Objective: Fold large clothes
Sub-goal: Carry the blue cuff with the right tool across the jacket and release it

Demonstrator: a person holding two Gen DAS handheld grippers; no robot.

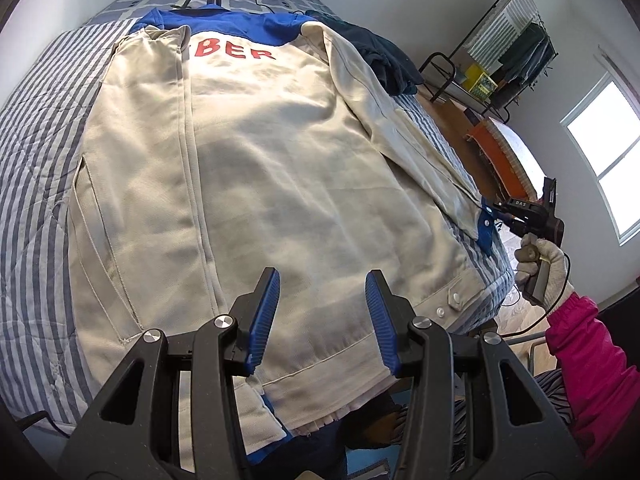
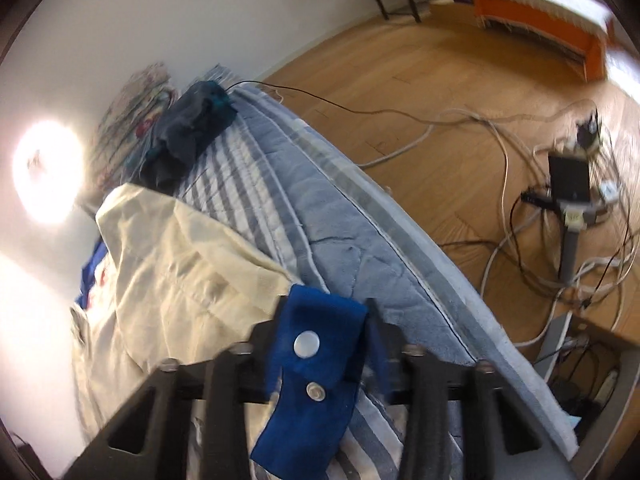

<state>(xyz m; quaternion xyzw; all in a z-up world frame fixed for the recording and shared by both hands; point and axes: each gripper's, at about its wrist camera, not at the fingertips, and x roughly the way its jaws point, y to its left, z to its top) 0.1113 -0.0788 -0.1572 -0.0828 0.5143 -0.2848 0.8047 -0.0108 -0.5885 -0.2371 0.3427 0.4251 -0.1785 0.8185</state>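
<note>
Striped blue-and-white bedding (image 1: 36,128) carries everything. Left tool (image 1: 322,312) hovers partly open, blue pads empty, over the hem of the cream canvas jacket with blue collar and red lettering (image 1: 260,168), spread flat on the bed. Right tool (image 2: 320,344) pinches the jacket's blue snap-button cuff (image 2: 316,364) (at the mattress edge), above the wooden floor (image 2: 420,152).

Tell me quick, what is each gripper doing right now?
Left gripper: open, holding nothing, poised above the cream jacket.
Right gripper: closed on the jacket's blue sleeve cuff.
</note>
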